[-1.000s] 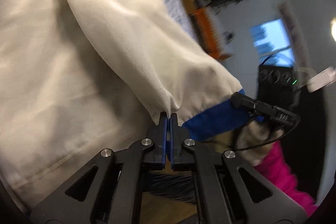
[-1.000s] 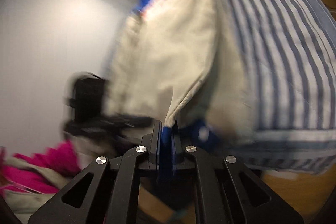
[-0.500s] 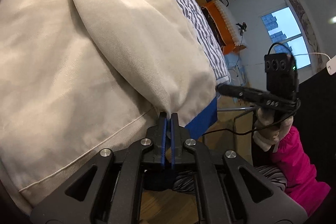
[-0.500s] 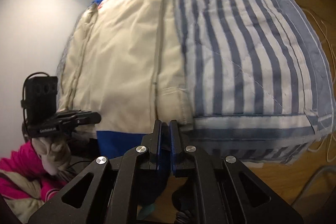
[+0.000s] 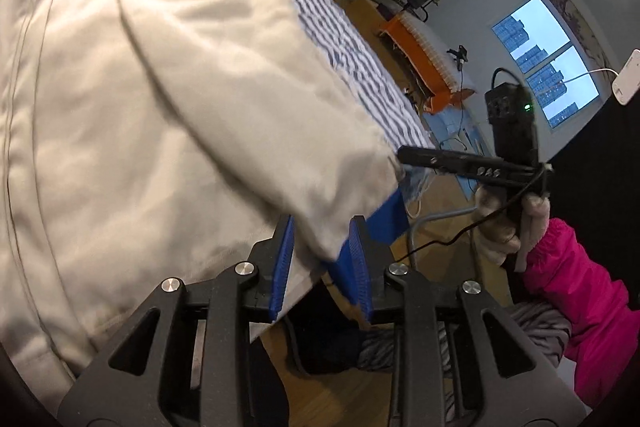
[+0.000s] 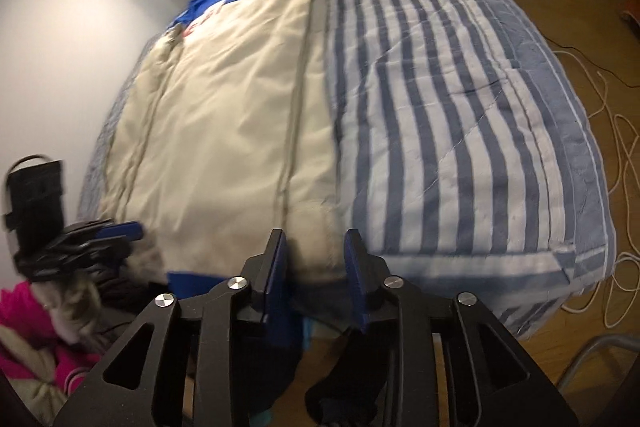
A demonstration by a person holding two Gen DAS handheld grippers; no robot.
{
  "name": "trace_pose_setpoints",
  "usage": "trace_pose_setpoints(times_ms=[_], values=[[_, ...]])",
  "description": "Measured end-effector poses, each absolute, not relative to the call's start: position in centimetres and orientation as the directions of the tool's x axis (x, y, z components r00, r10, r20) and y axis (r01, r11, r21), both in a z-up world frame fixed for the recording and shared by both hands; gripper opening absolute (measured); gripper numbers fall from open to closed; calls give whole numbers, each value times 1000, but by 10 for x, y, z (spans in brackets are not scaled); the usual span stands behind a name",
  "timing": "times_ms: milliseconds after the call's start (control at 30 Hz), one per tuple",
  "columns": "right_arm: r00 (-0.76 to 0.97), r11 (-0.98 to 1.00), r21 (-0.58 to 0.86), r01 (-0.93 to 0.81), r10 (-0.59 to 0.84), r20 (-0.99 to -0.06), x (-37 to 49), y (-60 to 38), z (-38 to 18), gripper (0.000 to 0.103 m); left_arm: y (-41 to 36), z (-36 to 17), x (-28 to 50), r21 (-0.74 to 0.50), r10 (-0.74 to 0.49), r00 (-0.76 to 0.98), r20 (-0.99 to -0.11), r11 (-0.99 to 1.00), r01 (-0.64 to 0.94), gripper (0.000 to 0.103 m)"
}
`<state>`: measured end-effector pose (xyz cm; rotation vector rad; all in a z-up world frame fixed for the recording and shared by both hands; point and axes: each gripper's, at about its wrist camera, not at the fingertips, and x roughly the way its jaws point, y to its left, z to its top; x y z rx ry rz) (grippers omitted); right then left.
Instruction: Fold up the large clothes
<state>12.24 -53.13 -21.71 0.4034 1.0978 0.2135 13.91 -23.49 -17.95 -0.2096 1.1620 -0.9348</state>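
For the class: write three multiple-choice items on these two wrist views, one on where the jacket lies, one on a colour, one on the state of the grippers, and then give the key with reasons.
1. Where does the beige jacket lie?
A. on the wooden floor
B. on the striped bedspread, along its left part
C. on a clothes rack

2. What colour is the cuff at the end of the jacket's sleeve?
A. blue
B. orange
C. green

3. How do the left gripper and the right gripper stand?
A. both clamped shut on cloth
B. only the left one is open
C. both open, fingers apart

Key: 1 B, the right wrist view shows the jacket spread flat on the striped cover. 2 A, a blue band ends the beige sleeve between the left gripper's fingers. 3 C, each wrist view shows a clear gap between the blue pads.
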Motion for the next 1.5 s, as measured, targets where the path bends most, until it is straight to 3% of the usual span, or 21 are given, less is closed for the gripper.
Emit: trace_pose_setpoints(times_ms=[133,200,267,367,467,500,567,667,733,767,800,900,1200,1500], values=[[428,912,410,-8,374,-823,130,-520,-223,36,-255,-185,155,-570,-708,105,-698,639,517,27],[423,931,363,-37,343,-838,129,-512,-222,21,-262,-196,160,-566,-692,93,-716,652,504,27],[435,914,403,-58,386,-813,125,-512,-217,13,-272,-212,165,-563,-674,57,-737,657,501,27],[471,861,501,-91,480,-740,120,-522,-205,12,-279,-222,164,-544,-659,72,-749,673,502,27],[469,837,544,-57,503,-726,124,-532,-207,22,-281,-219,163,-536,-653,66,-755,672,511,27],[464,829,558,-37,509,-725,127,-534,-210,36,-281,-218,163,-542,-656,61,-753,669,509,27],[465,820,572,0,507,-726,134,-538,-217,47,-279,-213,162,-544,-659,61,-750,666,510,27],[449,867,499,-3,447,-774,144,-524,-220,47,-270,-203,159,-568,-678,55,-733,655,498,27],[426,915,403,-25,374,-824,148,-506,-220,40,-259,-193,156,-582,-691,56,-721,647,493,27],[418,933,357,-39,340,-842,149,-498,-220,27,-254,-189,156,-585,-695,59,-716,645,492,27],[418,947,318,-52,310,-854,149,-491,-218,21,-247,-183,156,-588,-699,66,-712,645,489,27],[447,970,234,-65,238,-862,144,-473,-202,11,-221,-166,158,-601,-713,98,-694,649,467,27],[567,979,104,-176,187,-802,134,-407,-148,9,-131,-135,176,-632,-729,249,-638,680,371,27],[553,900,-32,-434,238,-799,131,-295,-144,9,-71,-124,196,-656,-707,381,-595,702,278,27]])
